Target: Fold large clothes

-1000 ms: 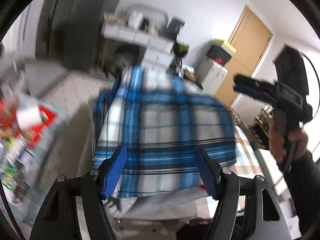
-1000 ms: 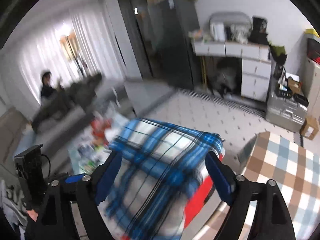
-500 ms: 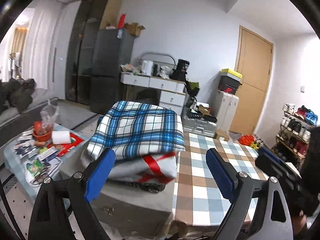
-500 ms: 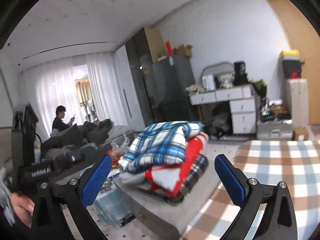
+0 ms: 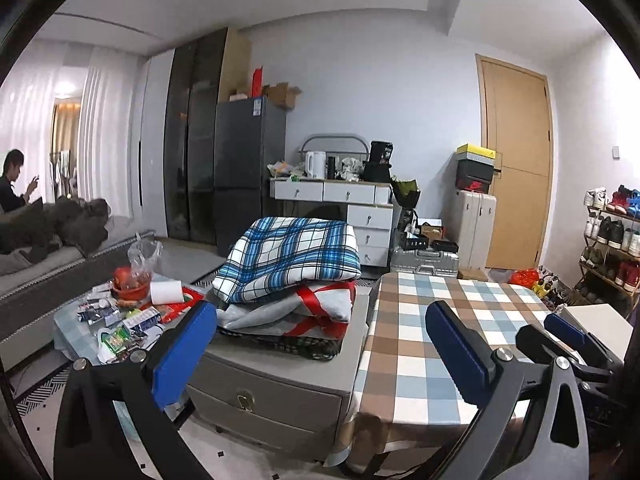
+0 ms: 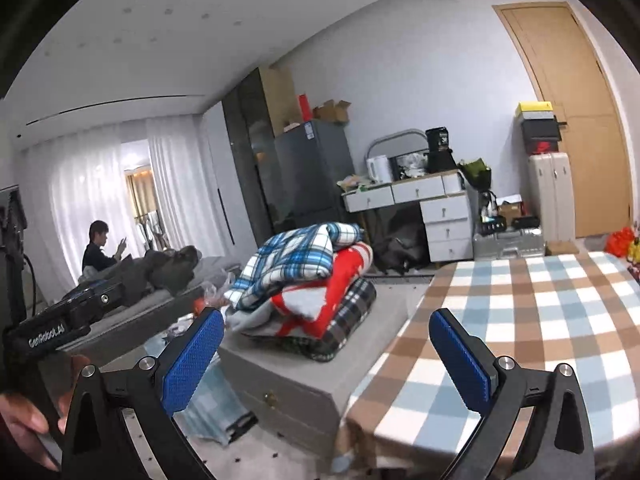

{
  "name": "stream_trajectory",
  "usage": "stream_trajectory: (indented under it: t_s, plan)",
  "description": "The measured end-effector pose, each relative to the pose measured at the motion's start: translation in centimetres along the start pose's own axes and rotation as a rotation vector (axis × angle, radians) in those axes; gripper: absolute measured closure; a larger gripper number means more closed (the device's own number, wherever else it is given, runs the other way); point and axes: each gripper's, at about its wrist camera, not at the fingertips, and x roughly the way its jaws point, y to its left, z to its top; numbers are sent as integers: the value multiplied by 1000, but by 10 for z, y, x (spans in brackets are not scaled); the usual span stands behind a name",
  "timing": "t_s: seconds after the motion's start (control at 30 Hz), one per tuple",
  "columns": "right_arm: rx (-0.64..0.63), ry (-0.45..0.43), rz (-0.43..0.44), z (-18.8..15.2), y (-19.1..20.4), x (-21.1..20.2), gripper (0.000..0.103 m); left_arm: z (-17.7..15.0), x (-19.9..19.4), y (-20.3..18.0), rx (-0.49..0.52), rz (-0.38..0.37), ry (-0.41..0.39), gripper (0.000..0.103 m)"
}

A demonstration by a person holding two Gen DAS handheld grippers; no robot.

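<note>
Soft cloth, hard plastic

Folded blue plaid garment [image 5: 290, 254] looks fleecy and matt; checked tablecloth [image 5: 444, 320] smooth cloth; left claw [image 5: 320, 342] pads textured blue, arms matt black plastic; door [image 5: 516, 168] smooth wood.

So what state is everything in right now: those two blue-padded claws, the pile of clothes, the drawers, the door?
Left gripper: open, empty; jaws have just been opening.
Right gripper: open, empty.
Blue-and-white plaid garment: folded, on top of the stack.
Red-and-grey garment: folded, under the plaid one.
Dark checked garment: folded, bottom of the stack.
Grey drawer cabinet: drawers shut.
Checked tablecloth: spread flat.
Wooden door: shut.
</note>
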Motion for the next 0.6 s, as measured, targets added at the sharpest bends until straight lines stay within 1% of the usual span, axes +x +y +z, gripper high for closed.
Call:
stream_trajectory:
  t_s: [0.07, 0.17, 0.37, 0.47, 0.6]
  plan:
    - [-11, -27, -17, -6, 1, -10, 0, -3, 1, -2, 13, -13, 2, 1]
    - [-26, -47, -17, -12, 1, -18, 0, -10, 5, -8, 28, 1, 10, 1]
    - [-19, -19, 9, -15, 0, -13, 0, -23, 22, -13, 22, 11, 28, 1]
    - [-32, -17, 9, -17, 4, -11, 0, -25, 31, -7, 7, 12, 50, 1]
    - [-45, -25, 16, -19, 11, -10, 0, -31, 36, -5, 14, 18, 65, 1]
